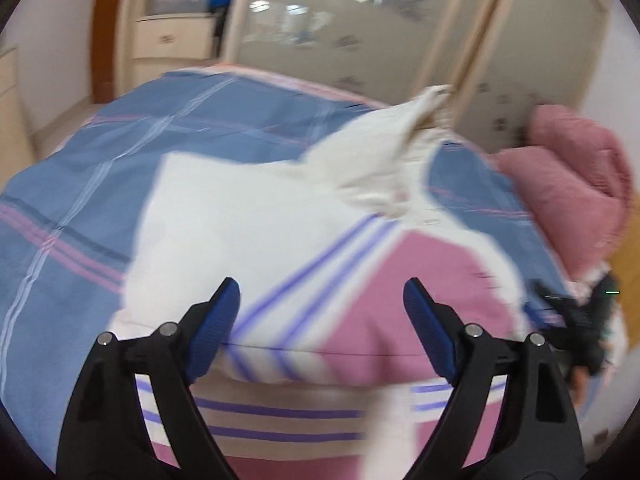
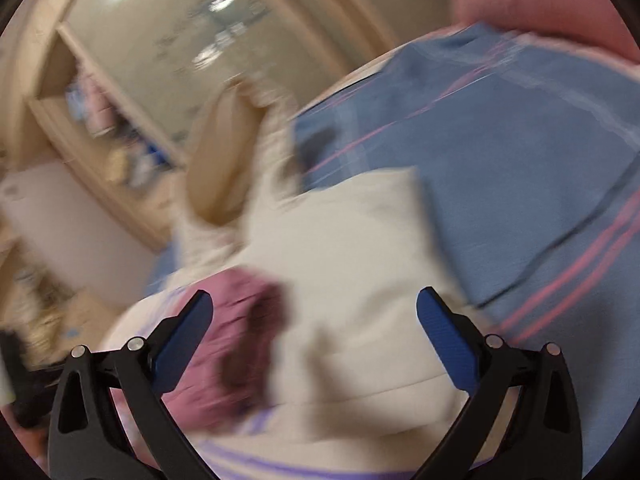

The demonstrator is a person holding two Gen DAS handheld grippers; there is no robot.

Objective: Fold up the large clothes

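Note:
A large white and pink garment (image 1: 256,224) with purple stripes lies spread on the blue plaid bed cover (image 1: 80,184). Its cream collar or hood (image 1: 400,148) sticks up at the far end. My left gripper (image 1: 322,292) is open and empty, just above the garment's pink and striped part. In the right wrist view the same garment (image 2: 360,260) lies below my right gripper (image 2: 314,312), which is open and empty. A pink part (image 2: 236,340) with a dark shadow is under its left finger. Both views are blurred by motion.
A cream wardrobe with frosted doors (image 1: 340,28) and drawers (image 1: 172,40) stands behind the bed. Pink folded bedding (image 1: 568,184) lies at the bed's right end. The other gripper (image 1: 580,320) shows at the right edge of the left wrist view.

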